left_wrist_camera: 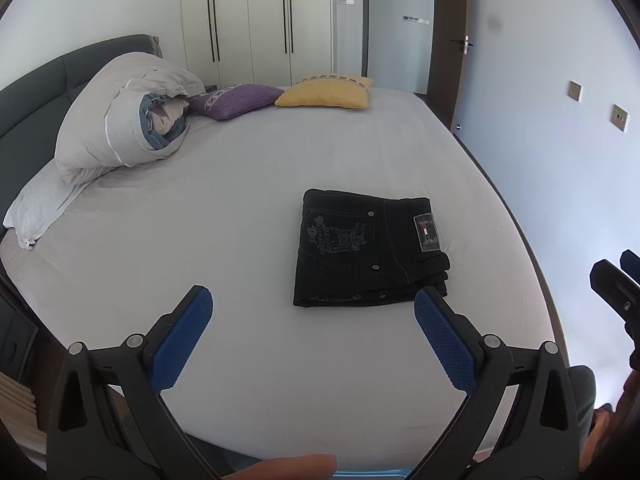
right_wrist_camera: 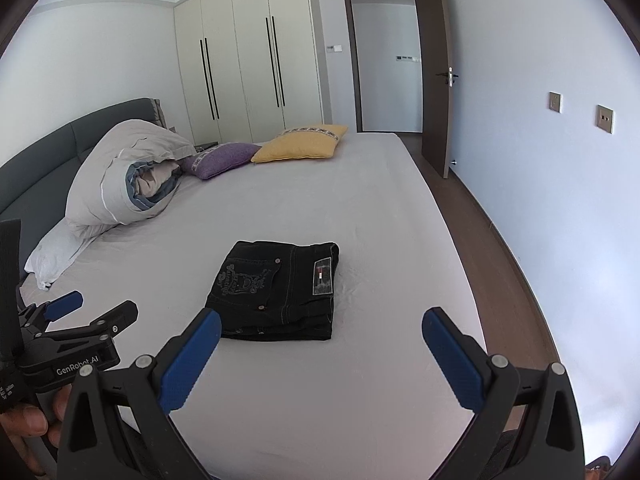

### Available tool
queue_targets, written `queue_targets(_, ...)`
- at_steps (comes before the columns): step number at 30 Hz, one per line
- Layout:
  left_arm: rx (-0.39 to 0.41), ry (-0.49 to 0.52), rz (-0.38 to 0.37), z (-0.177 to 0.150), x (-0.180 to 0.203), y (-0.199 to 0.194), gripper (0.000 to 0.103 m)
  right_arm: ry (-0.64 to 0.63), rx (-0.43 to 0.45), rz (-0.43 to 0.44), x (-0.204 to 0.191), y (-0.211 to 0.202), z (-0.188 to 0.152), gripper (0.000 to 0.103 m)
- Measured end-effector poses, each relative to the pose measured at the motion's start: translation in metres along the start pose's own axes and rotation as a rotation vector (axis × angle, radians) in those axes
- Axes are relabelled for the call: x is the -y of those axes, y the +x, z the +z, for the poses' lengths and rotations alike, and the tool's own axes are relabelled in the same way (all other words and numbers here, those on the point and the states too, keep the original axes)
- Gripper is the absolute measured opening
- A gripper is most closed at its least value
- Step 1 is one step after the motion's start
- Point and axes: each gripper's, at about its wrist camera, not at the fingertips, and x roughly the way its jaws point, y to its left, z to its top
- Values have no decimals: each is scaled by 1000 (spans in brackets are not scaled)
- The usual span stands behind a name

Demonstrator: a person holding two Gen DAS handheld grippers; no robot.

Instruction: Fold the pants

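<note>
Left gripper (left_wrist_camera: 313, 332) & right gripper (right_wrist_camera: 322, 354) are held wide open, nothing gripped, both just short of the pants (right_wrist_camera: 276, 290). Pants lie folded in a compact stack mid-bed (right_wrist_camera: 360, 400), well apart from the pillows. Denim judged thick, fairly stiff, not slippery; best pinched at the layered edge nearest the grippers.

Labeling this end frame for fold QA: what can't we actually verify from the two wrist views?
- Pants: underside and inner layers hidden by the top layer in both views, so fold count and leg alignment cannot be told.
- Patch label: text too small in both views.
- Right gripper: cut off by the left wrist view's right edge.
- Bed: near edge hidden behind the left gripper.
</note>
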Motion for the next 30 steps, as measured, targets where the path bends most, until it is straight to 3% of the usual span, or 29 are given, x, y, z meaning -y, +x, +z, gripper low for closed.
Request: queue_targets(30,-50,-1,-18,-7,4,22,103,-29,-43,5,-7,16,0,103)
